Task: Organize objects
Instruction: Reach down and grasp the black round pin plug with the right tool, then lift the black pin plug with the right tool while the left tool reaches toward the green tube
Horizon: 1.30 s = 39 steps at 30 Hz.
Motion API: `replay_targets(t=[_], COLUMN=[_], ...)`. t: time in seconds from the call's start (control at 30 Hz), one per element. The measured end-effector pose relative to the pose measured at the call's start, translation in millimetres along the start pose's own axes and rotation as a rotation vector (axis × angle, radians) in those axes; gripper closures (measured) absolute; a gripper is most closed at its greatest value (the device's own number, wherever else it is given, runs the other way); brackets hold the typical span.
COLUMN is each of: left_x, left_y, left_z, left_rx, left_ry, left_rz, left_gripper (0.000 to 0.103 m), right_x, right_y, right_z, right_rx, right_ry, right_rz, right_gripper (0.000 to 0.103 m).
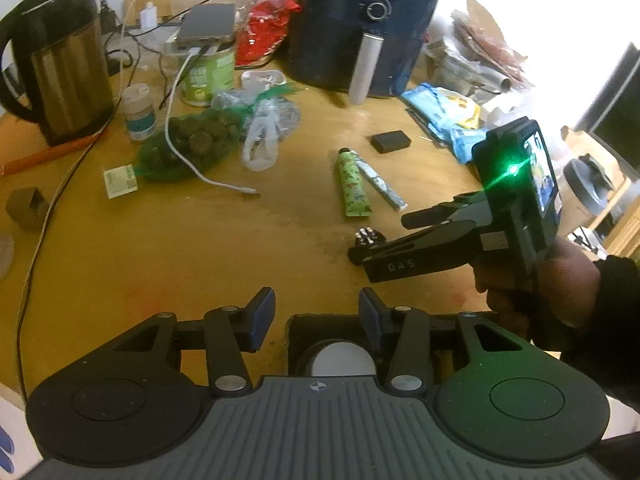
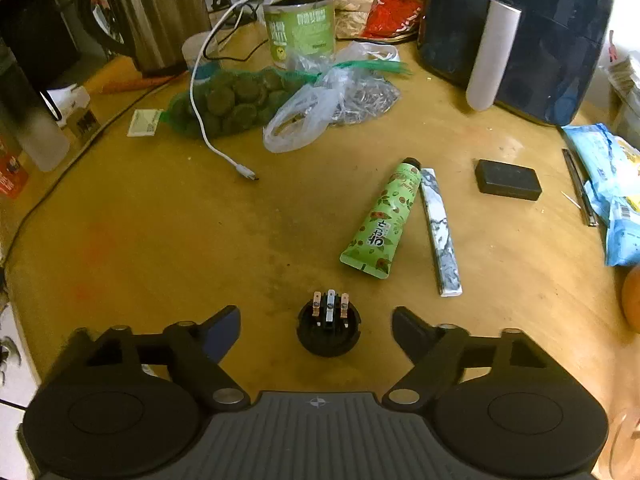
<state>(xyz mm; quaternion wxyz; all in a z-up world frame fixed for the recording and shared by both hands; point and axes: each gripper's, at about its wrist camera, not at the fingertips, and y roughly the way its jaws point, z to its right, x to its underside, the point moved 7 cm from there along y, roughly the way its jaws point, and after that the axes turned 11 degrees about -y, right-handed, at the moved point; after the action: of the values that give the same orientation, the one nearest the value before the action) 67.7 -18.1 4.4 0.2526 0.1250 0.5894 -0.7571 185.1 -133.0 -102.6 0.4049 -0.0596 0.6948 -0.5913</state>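
Observation:
A small black round plug part with metal prongs stands on the wooden table between the open fingers of my right gripper; it also shows in the left wrist view. A green tube and a grey-white stick lie side by side beyond it, and a black block lies further right. My left gripper is open and empty near the table's front edge, above a dark box with a white round thing. My right gripper shows at the right in the left wrist view.
A net bag of dark rounds, a plastic bag, a white cable, a green can, a steel kettle and a dark air fryer crowd the back. Blue packets lie at the right.

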Motion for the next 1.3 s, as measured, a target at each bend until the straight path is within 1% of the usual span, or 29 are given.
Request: replay_targets(t=[0.07, 0.2, 0.3, 0.33, 0.37, 0.63, 0.77, 0.87, 1.07, 1.3], left_x=[0, 2, 2, 2, 2, 0, -3, -4, -6, -8], left_y=[0, 0, 0, 0, 0, 3, 2, 4, 8, 14], left_z=[-3, -9, -12, -13, -14, -12, -9, -5, 2, 17], left_rx=[-0.008, -0.022, -0.03, -0.032, -0.034, -0.029, -0.017, -0.012, 0.005, 0.032], left_ry=[-0.015, -0.042, -0.056, -0.061, -0.063, -0.064, -0.047, -0.037, -0.01, 0.044], left_rz=[0.001, 0.001, 0.002, 0.002, 0.002, 0.004, 0.011, 0.01, 0.0, -0.015], left_gripper=[0.058, 0.058, 0.058, 0.058, 0.058, 0.058, 0.058, 0.058, 0.058, 0.058], right_x=[0, 1, 2, 3, 4, 7, 5, 1, -4, -4], right_y=[6, 18, 25, 27, 30, 32, 18, 2, -36, -69], right_z=[0, 0, 0, 0, 0, 2, 7, 10, 13, 16], right_rx=[0.008, 0.033, 0.041, 0.047, 0.05, 0.044, 0.068, 0.1, 0.191, 0.31], right_ry=[-0.002, 0.011, 0.02, 0.018, 0.019, 0.028, 0.021, 0.009, -0.047, -0.114], right_rz=[-0.006, -0.043, -0.06, -0.068, -0.077, -0.065, -0.02, 0.019, 0.106, 0.16], right_gripper=[0.032, 0.04, 0.052, 0.059, 0.06, 0.06, 0.06, 0.06, 0.06, 0.06])
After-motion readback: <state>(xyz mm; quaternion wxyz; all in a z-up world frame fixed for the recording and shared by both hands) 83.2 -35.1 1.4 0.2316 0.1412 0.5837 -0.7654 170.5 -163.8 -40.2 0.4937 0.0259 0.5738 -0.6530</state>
